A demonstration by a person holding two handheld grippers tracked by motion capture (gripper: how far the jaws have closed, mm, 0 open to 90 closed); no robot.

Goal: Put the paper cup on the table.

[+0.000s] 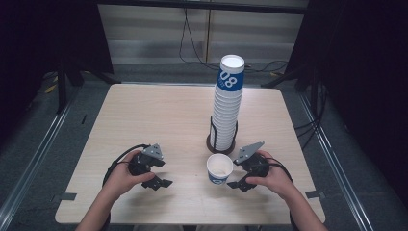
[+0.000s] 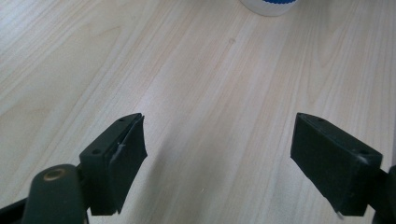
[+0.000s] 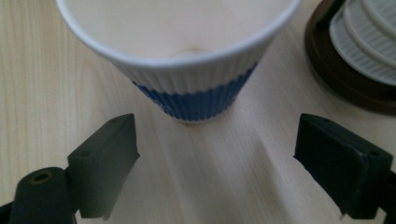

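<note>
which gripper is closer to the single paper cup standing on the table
Right. The right gripper sits just beside the single cup, jaws open and aimed at it without touching. The left gripper rests farther off across bare table, jaws open.

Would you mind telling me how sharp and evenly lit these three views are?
High view: table bright, surroundings dark, cup stack crisp. Right gripper view: single cup fairly sharp, the nearer jaws soft. Left gripper view: wood grain clear, soft shadows beside the blurred jaws.
</note>
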